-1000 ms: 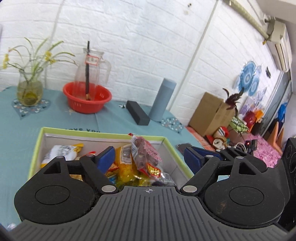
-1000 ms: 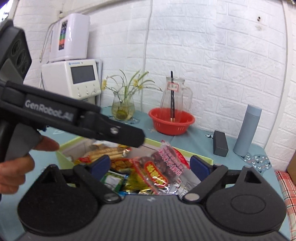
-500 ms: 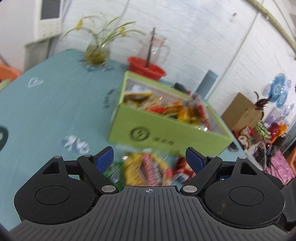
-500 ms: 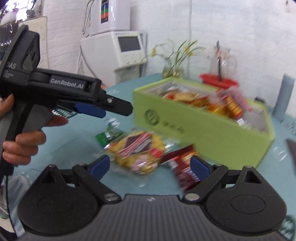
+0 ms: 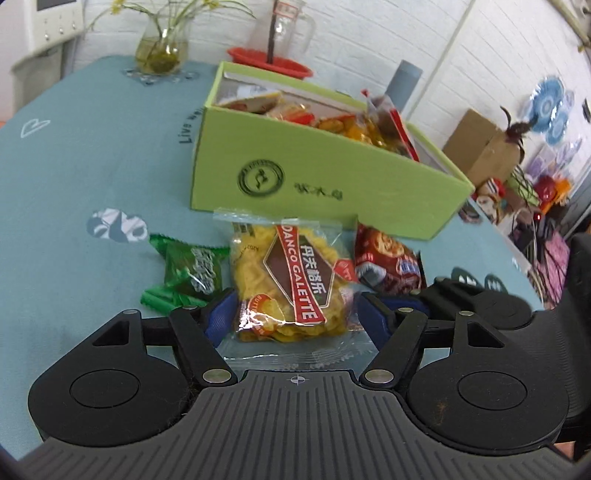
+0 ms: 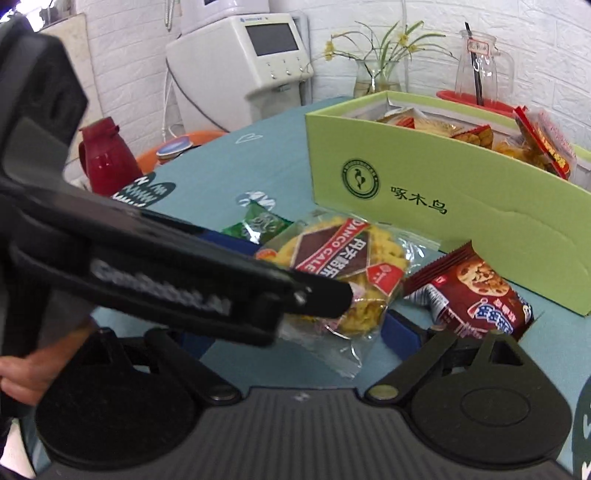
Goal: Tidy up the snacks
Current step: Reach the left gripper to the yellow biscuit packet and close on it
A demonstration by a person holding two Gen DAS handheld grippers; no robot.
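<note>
Left gripper (image 5: 291, 314) has been closing around the galette pack (image 5: 291, 280), pads not yet pressing — light, crinkly, brittle; grip the edges. Right gripper (image 6: 299, 338) gapes, empty.

Three snack packets lie in a row on the table (image 5: 74, 177) just in front of the box (image 5: 317, 184): the candy packet (image 5: 192, 273) on the left, the galette packet (image 5: 291, 280) in the middle, the cookie packet (image 5: 388, 266) on the right. More snacks (image 5: 343, 125) sit inside the box. Behind it stand a basket (image 5: 269, 61) holding a pitcher (image 5: 288, 26), a vase (image 5: 159, 48) to the left and a bottle (image 5: 402, 85) to the right.
</note>
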